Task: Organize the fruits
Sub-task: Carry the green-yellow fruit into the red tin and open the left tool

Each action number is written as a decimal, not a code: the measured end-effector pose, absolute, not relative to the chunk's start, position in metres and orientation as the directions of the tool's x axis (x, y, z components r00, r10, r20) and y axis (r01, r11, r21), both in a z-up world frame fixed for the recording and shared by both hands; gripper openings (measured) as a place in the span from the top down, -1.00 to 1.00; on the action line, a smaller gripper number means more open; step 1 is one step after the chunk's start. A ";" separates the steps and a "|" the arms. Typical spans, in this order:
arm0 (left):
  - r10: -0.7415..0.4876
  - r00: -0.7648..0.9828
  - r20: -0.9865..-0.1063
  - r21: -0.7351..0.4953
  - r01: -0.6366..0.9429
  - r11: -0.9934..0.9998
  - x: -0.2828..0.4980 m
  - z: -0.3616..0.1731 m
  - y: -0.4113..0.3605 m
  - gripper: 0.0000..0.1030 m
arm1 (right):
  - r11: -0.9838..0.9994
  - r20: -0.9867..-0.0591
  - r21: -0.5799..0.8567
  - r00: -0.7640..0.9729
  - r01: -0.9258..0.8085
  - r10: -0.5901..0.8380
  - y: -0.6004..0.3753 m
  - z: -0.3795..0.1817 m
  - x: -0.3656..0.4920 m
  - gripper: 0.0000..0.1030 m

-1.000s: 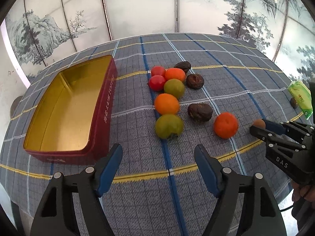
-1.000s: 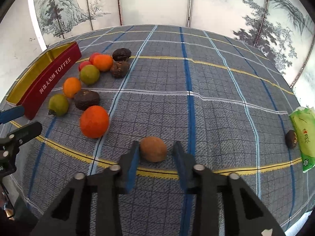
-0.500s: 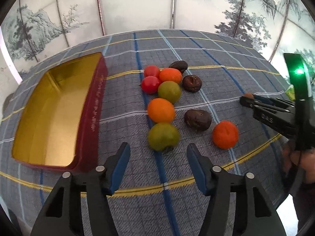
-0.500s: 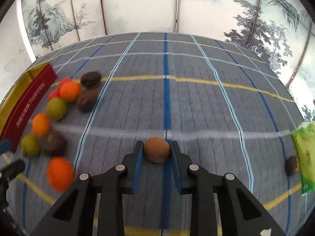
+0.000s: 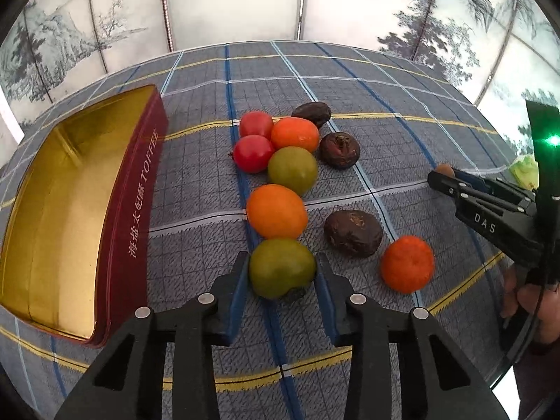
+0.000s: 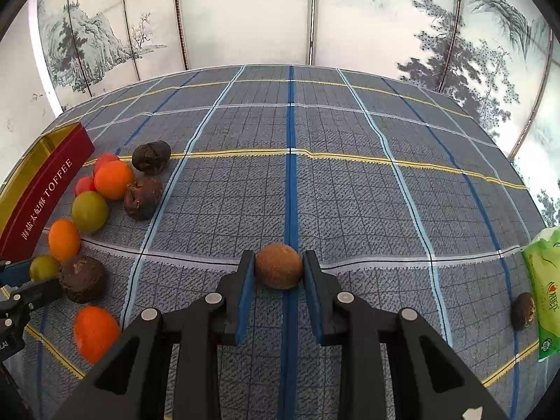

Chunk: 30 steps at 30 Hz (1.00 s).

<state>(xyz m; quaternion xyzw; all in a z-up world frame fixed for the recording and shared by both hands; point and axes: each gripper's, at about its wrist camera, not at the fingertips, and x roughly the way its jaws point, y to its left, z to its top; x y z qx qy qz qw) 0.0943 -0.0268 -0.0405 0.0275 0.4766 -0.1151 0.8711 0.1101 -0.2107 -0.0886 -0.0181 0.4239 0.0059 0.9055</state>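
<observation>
A cluster of fruit lies on the checked cloth. My left gripper (image 5: pixel 281 280) is closing its jaws on the nearest green fruit (image 5: pixel 280 266), and both blue pads touch its sides. Beyond it lie an orange fruit (image 5: pixel 276 211), a second green one (image 5: pixel 292 169), two red tomatoes (image 5: pixel 252 153) and several dark wrinkled fruits (image 5: pixel 352 232). A tangerine (image 5: pixel 407 263) sits to the right. My right gripper (image 6: pixel 278 273) is shut on a round brown fruit (image 6: pixel 278 269), held above the cloth. The open gold-lined toffee tin (image 5: pixel 133 210) stands on the left.
A green packet (image 6: pixel 546 290) lies at the table's right edge with a small dark fruit (image 6: pixel 523 310) beside it. A painted folding screen stands behind the table. A hand holds the right gripper (image 5: pixel 441 175) at the right of the left wrist view.
My left gripper moved forward to the nearest green fruit and its jaws closed in on it. My right gripper carried the brown fruit away from the near yellow stripe, up and across the cloth.
</observation>
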 end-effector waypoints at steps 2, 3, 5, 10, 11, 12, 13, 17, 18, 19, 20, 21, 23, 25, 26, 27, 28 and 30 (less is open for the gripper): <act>-0.178 0.520 -0.836 -0.062 0.233 0.970 0.093 -0.038 -0.026 0.29 | 0.999 -0.768 -0.028 0.641 -0.026 -0.005 -0.211 -0.089 0.110 0.51; -0.183 0.522 -0.833 -0.065 0.237 0.969 0.091 -0.034 -0.025 0.29 | 0.999 -0.768 -0.028 0.641 -0.026 -0.004 -0.211 -0.089 0.110 0.51; -0.195 0.536 -0.821 -0.072 0.242 0.968 0.087 -0.024 -0.021 0.29 | 0.999 -0.768 -0.029 0.641 -0.026 -0.006 -0.211 -0.089 0.110 0.51; -0.169 0.624 -0.763 -0.048 0.205 0.977 0.082 0.015 0.010 0.29 | 0.999 -0.768 -0.035 0.641 -0.026 -0.010 -0.210 -0.088 0.110 0.51; -0.150 0.642 -0.752 -0.036 0.187 0.982 0.082 0.021 0.018 0.29 | 0.999 -0.767 -0.034 0.641 -0.026 -0.010 -0.211 -0.088 0.110 0.51; -0.124 0.661 -0.740 -0.019 0.163 0.986 0.084 0.027 0.029 0.29 | 0.999 -0.767 -0.035 0.641 -0.026 -0.010 -0.211 -0.088 0.110 0.51; -0.092 0.675 -0.732 -0.004 0.131 0.991 0.086 0.032 0.043 0.29 | 0.999 -0.767 -0.036 0.641 -0.026 -0.011 -0.210 -0.088 0.110 0.51; 0.036 0.670 -0.742 0.060 0.013 0.998 0.101 0.028 0.097 0.28 | 0.999 -0.767 -0.037 0.641 -0.026 -0.012 -0.210 -0.088 0.111 0.51; 0.070 0.659 -0.749 0.082 -0.013 0.997 0.105 0.023 0.109 0.28 | 0.999 -0.767 -0.038 0.641 -0.025 -0.013 -0.210 -0.088 0.111 0.51; 0.112 0.636 -0.764 0.107 -0.047 0.993 0.109 0.016 0.124 0.28 | 0.999 -0.767 -0.039 0.641 -0.025 -0.014 -0.210 -0.088 0.111 0.51; 0.126 0.621 -0.774 0.109 -0.065 0.992 0.110 0.010 0.134 0.28 | 0.999 -0.767 -0.039 0.641 -0.025 -0.014 -0.210 -0.088 0.111 0.51; 0.135 0.604 -0.785 0.107 -0.081 0.991 0.112 0.003 0.146 0.28 | 0.999 -0.767 -0.041 0.641 -0.025 -0.015 -0.210 -0.088 0.112 0.51; 0.161 0.571 -0.805 0.118 -0.113 0.987 0.111 -0.010 0.162 0.28 | 0.999 -0.767 -0.041 0.641 -0.025 -0.016 -0.210 -0.088 0.111 0.51; 0.166 0.551 -0.818 0.117 -0.122 0.986 0.110 -0.021 0.170 0.28 | 0.999 -0.767 -0.046 0.642 -0.025 -0.019 -0.209 -0.087 0.112 0.51; 0.171 0.540 -0.824 0.119 -0.130 0.984 0.109 -0.026 0.175 0.28 | 0.999 -0.766 -0.048 0.642 -0.025 -0.021 -0.209 -0.088 0.111 0.51; 0.168 0.531 -0.830 0.114 -0.133 0.985 0.108 -0.031 0.178 0.29 | 0.999 -0.766 -0.049 0.642 -0.025 -0.021 -0.209 -0.087 0.112 0.51; 0.158 0.522 -0.838 0.102 -0.135 0.986 0.106 -0.035 0.181 0.28 | 0.998 -0.766 -0.050 0.642 -0.025 -0.022 -0.209 -0.087 0.112 0.51; 0.162 0.522 -0.837 0.112 -0.126 0.986 0.100 -0.038 0.177 0.29 | 0.998 -0.766 -0.051 0.642 -0.025 -0.023 -0.209 -0.087 0.111 0.51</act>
